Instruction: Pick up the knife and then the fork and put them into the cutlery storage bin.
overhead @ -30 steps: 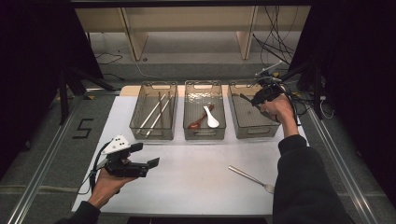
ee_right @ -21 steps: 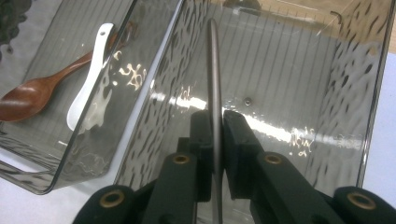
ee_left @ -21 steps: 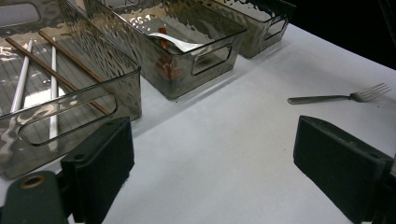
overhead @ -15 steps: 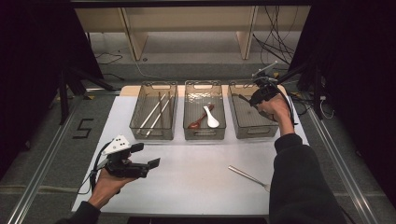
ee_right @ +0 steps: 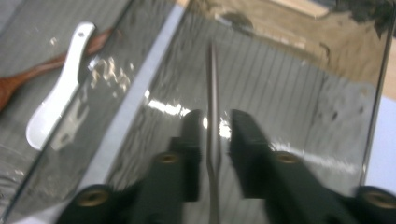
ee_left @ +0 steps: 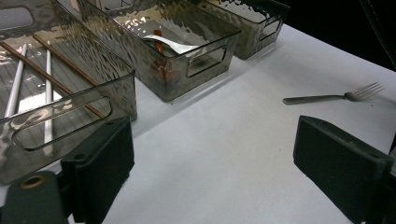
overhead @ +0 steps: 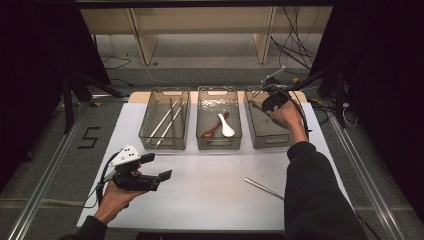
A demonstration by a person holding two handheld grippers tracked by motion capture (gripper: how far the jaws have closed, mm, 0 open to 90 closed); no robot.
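Above the table, in the high view, we see the right gripper (overhead: 270,101) reaching into the rightmost of 3 clear bins (overhead: 266,131), while the left gripper (overhead: 150,174) hovers low over the white mat. In the left gripper view, its jaws stand wide apart, nothing between them; a fork (ee_left: 332,96) lies ahead. In the right gripper view, a metal utensil (ee_right: 212,112) lies between the jaws, which have just been opening, pads apart from it.

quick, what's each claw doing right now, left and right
Left claw: open, empty, above the table.
Right claw: over the right bin, jaws just opening, a thin metal utensil between them with gaps either side.
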